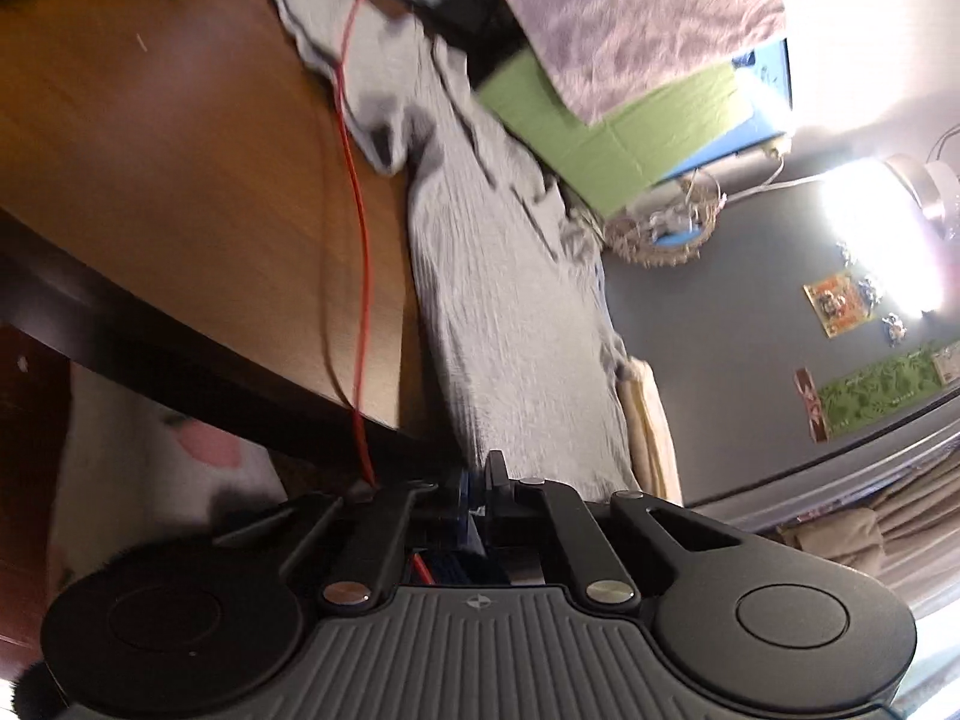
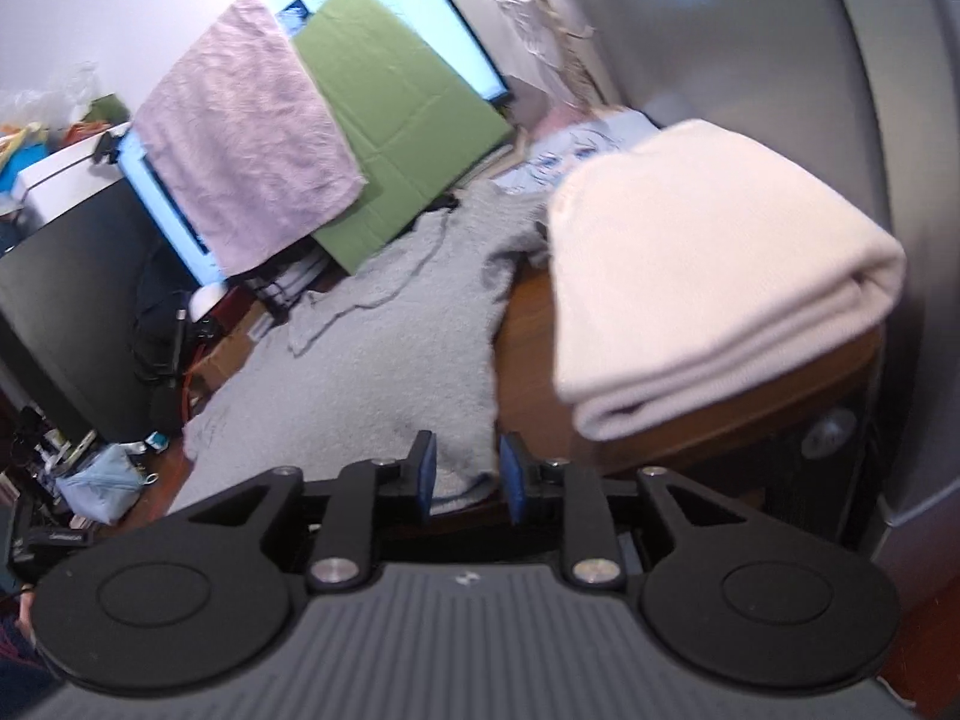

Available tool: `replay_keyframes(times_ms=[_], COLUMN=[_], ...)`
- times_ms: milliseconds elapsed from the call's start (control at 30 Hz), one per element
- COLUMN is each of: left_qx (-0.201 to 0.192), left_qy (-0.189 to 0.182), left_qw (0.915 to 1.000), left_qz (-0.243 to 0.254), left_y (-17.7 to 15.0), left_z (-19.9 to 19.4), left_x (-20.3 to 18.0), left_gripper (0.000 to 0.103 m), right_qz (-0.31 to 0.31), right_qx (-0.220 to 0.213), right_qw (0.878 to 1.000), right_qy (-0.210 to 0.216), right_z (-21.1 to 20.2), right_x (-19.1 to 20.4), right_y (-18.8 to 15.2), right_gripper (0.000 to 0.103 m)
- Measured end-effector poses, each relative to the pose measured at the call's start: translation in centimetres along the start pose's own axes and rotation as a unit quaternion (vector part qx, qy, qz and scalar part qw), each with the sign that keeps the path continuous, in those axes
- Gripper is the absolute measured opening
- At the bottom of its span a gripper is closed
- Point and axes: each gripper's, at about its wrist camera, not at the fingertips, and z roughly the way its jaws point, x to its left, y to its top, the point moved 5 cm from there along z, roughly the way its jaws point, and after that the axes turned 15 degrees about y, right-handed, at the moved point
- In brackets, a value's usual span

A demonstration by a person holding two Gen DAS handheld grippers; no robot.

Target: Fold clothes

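Two tools in view, one per wrist camera. Landmark: the grey garment [image 2: 384, 360], spread loosely and rumpled across the brown wooden counter [image 2: 528, 348].

Left tool [image 1: 480, 480]: jaws pressed together at the garment's near hem, where the grey cloth [image 1: 510, 312] runs right down to the blue pads. Reads as pinched on that hem, though the contact itself is partly hidden by the tool's own frame. A red cable [image 1: 360, 276] runs over the counter [image 1: 180, 180] just beside the garment and ends at this tool.

Right tool [image 2: 465, 474]: jaws apart, blue pads [image 2: 427, 468] standing either side of a near corner of the garment. The corner lies between them, with a gap showing on each side, so nothing is gripped.

A cream folded towel [image 2: 708, 276] sits on the counter just beside the garment, stacked in thick layers, its edge close to the garment's sleeve area. Left view shows only a sliver of it [image 1: 648, 420] at the garment's far side.

Behind the garment: a pink cloth [image 2: 246, 138] and a green board [image 2: 396, 120] hang over a lit monitor [image 2: 456, 30]. A light-blue pouch [image 2: 102, 486] lies near the garment's lower edge. Both frames are motion-blurred; fine details of the garment's folds are hard to tell.
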Motion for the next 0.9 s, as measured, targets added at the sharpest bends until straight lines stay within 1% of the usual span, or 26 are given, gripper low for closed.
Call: replay_keyframes(times_ms=[100,167,200,233,267,333,400,467,567,667,767,900], left_qx=[0.0,0.002,0.003,0.001,0.0,-0.006,-0.015,-0.014,-0.02,-0.039,-0.057,-0.087], left_qy=[0.003,0.009,0.012,0.015,0.018,0.025,0.036,0.057,0.045,0.039,0.035,0.033], left_qw=[1.0,0.9999,0.9998,0.9997,0.9996,0.9991,0.9984,0.9964,0.9958,0.9939,0.9917,0.9867], left_qz=[0.002,0.011,0.016,0.02,0.024,0.032,0.042,0.061,0.078,0.096,0.109,0.133], left_y=[0.0,-0.2,-0.3,-0.4,-0.4,-0.4,-0.3,-0.4,-0.3,0.5,2.3,5.6], left_z=[-0.2,0.1,0.2,0.1,-0.1,-0.6,-1.3,-1.1,-1.5,-2.3,-3.0,-3.3], left_x=[0.0,-0.1,-0.3,-0.3,-0.3,-0.2,-0.1,-0.4,-1.3,-2.6,-3.7,-6.3], left_gripper=[0.004,0.004,0.004,0.004,0.004,0.004,0.004,0.004,0.004,0.004,0.004,0.004], right_qz=[-0.008,-0.029,-0.04,-0.051,-0.06,-0.067,-0.064,-0.062,-0.067,-0.072,-0.081,-0.101], right_qx=[0.013,0.023,0.03,0.037,0.043,0.035,0.016,0.016,0.014,0.002,-0.007,-0.019], right_qw=[1.0,0.999,0.998,0.997,0.996,0.996,0.996,0.996,0.996,0.997,0.996,0.995], right_qy=[-0.008,-0.023,-0.029,-0.035,-0.039,-0.045,-0.053,-0.059,-0.049,-0.035,-0.024,-0.007], right_z=[0.9,1.7,2.2,2.5,2.6,2.1,0.5,-0.2,-0.2,0.0,0.6,1.8], right_x=[-0.1,0.2,0.4,0.6,0.7,0.9,0.8,0.6,1.3,2.1,2.8,4.2], right_y=[0.0,-0.1,-0.2,-0.3,-0.4,-0.4,0.2,0.4,0.8,1.7,3.5,7.3], right_gripper=[0.029,0.029,0.02,0.007,0.003,0.003,0.003,0.003,0.003,0.003,0.003,0.004])
